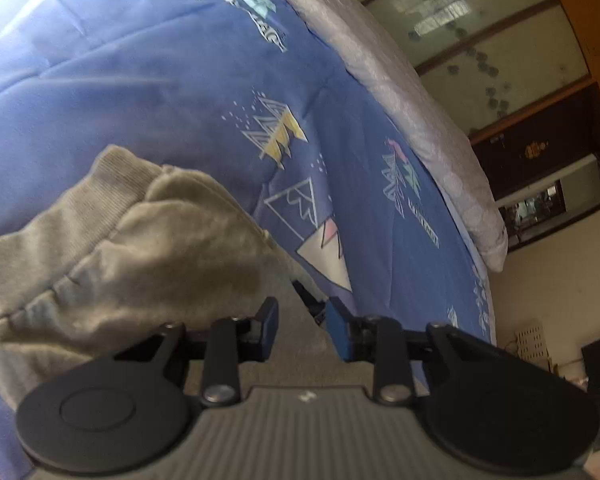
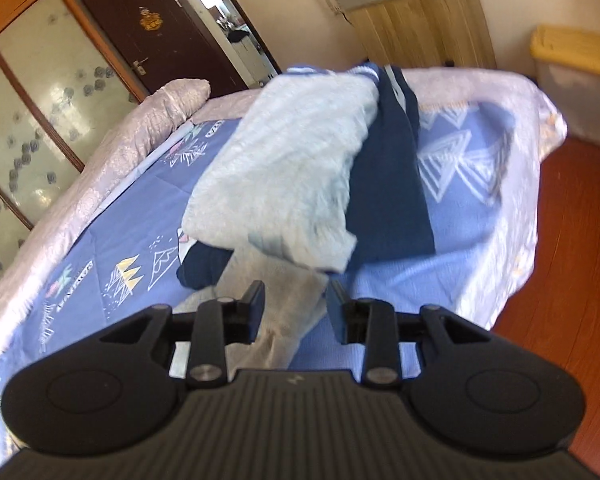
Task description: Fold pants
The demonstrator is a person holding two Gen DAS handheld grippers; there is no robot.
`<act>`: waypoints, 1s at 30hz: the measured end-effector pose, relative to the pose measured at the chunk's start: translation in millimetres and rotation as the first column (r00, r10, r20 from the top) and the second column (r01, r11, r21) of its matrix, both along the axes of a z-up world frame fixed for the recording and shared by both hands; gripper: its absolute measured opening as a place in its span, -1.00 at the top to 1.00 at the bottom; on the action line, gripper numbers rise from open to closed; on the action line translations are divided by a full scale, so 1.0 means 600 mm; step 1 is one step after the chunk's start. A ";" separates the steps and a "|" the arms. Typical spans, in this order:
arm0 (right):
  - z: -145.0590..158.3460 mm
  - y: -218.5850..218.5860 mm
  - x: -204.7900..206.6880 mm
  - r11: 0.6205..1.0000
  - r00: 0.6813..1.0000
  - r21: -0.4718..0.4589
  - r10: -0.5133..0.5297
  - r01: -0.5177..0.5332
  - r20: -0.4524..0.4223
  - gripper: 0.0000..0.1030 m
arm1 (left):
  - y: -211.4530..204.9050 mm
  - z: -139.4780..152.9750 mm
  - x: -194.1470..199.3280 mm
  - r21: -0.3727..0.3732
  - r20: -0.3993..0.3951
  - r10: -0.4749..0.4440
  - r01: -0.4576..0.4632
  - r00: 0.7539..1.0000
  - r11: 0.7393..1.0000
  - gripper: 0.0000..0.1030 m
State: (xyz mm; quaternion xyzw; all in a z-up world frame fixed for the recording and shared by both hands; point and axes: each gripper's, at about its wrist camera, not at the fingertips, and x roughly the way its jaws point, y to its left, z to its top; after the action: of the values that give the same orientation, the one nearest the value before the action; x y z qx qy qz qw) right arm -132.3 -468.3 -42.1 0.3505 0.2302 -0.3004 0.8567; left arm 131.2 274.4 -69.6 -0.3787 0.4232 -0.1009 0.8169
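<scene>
Grey fleece pants (image 1: 112, 252) lie bunched on the blue patterned quilt (image 1: 160, 92), ribbed waistband up at the left. My left gripper (image 1: 302, 326) is open, its blue fingers astride the pants' grey fabric at the near edge. In the right wrist view the grey pants (image 2: 288, 308) run under my open right gripper (image 2: 296, 306), whose fingers stand either side of the fabric. Whether either gripper touches the cloth I cannot tell.
A pale blue fluffy garment (image 2: 288, 172) lies over dark navy clothing (image 2: 392, 184) further up the bed. A lilac pillow (image 2: 156, 116) and bed edge border the quilt. Wooden floor (image 2: 572, 272) and a yellow-lidded box (image 2: 576, 80) lie to the right.
</scene>
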 end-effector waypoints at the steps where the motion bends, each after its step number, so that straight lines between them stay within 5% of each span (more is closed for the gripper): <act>1: 0.004 0.009 -0.003 1.000 1.000 0.000 0.013 -0.013 0.016 0.28 | -0.013 -0.002 0.001 0.022 0.000 -0.017 0.017 1.000 1.000 0.52; 5: 0.033 0.070 0.040 0.959 0.958 -0.065 0.281 -0.277 0.065 0.28 | -0.050 0.021 0.002 0.209 0.054 -0.093 0.080 0.994 0.975 0.51; 7: 0.044 0.119 0.090 0.891 0.894 -0.112 0.447 -0.440 0.037 0.28 | -0.066 0.032 0.008 0.293 0.047 -0.127 0.107 0.991 0.950 0.40; 10: 0.046 0.203 0.171 0.749 0.767 -0.187 0.641 -0.635 -0.036 0.28 | -0.071 0.028 0.021 0.316 0.013 -0.155 0.143 0.988 0.938 0.40; 15: -0.001 0.305 0.283 0.556 0.595 -0.219 0.773 -0.802 -0.220 0.29 | -0.061 -0.020 0.044 0.341 -0.052 -0.112 0.123 0.992 0.932 0.69; 16: -0.018 0.318 0.300 0.532 0.569 -0.203 0.778 -0.822 -0.267 0.34 | -0.056 -0.034 0.050 0.332 -0.075 -0.092 0.112 0.993 0.937 0.75; 18: -0.052 0.342 0.320 0.478 0.514 -0.191 0.781 -0.858 -0.355 0.94 | -0.042 -0.057 0.053 0.284 -0.099 -0.054 0.081 0.994 0.955 0.81; 20: -0.075 0.350 0.331 0.466 0.530 -0.253 0.744 -0.848 -0.407 0.97 | -0.027 -0.068 0.051 0.231 -0.089 -0.020 0.040 0.996 0.972 0.81; 24: -0.088 0.318 0.372 0.663 0.724 -0.304 0.566 -0.684 -0.394 0.96 | -0.012 -0.077 0.046 0.163 -0.088 0.042 -0.027 0.995 0.986 0.81; 25: -0.090 0.301 0.375 0.705 0.751 -0.277 0.553 -0.653 -0.361 0.96 | -0.012 -0.075 0.043 0.161 -0.091 0.054 -0.039 0.994 0.986 0.81; 27: -0.075 0.278 0.365 0.746 0.762 -0.188 0.582 -0.639 -0.283 0.96 | -0.014 -0.062 0.029 0.176 -0.077 0.069 -0.055 0.995 0.983 0.81; 30: -0.029 0.254 0.292 0.766 0.789 -0.190 0.597 -0.614 -0.145 0.89 | -0.017 -0.042 0.001 0.158 -0.041 0.074 -0.067 0.996 0.985 0.81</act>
State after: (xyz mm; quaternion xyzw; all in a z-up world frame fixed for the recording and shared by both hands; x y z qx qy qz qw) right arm 43.1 -315.8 -59.8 0.1457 0.3273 -0.0454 0.9325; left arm 131.8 264.3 -94.7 -0.3303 0.4352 -0.0297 0.8370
